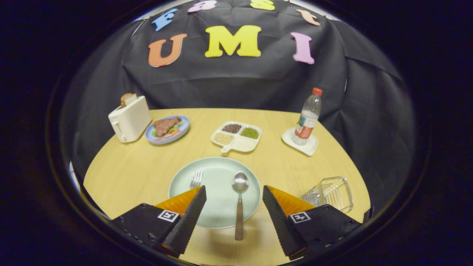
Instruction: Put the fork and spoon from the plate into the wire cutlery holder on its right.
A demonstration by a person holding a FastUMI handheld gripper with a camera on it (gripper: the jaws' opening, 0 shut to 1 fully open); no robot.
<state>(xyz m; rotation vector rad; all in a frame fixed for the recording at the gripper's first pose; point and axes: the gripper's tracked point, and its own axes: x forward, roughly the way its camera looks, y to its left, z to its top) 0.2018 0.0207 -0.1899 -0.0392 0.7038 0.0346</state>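
A pale green plate (218, 173) lies on the yellow table just ahead of my fingers. On it rests a spoon (240, 201) with a steel bowl and brown handle, its handle reaching over the plate's near rim into the gap between my fingers. A fork (196, 178) lies on the plate's left part; its tines show, and my left finger (188, 216) hides its handle. The wire cutlery holder (330, 192) stands to the right of the plate, beyond my right finger (281, 218). My gripper (234, 192) hangs above the plate, open and holding nothing.
Farther back on the table stand a white toaster (130, 118) with bread, a blue plate of food (167, 129), a white divided tray of beans (237, 136) and a water bottle (308, 118) on a white coaster. The table's round edge curves off at both sides.
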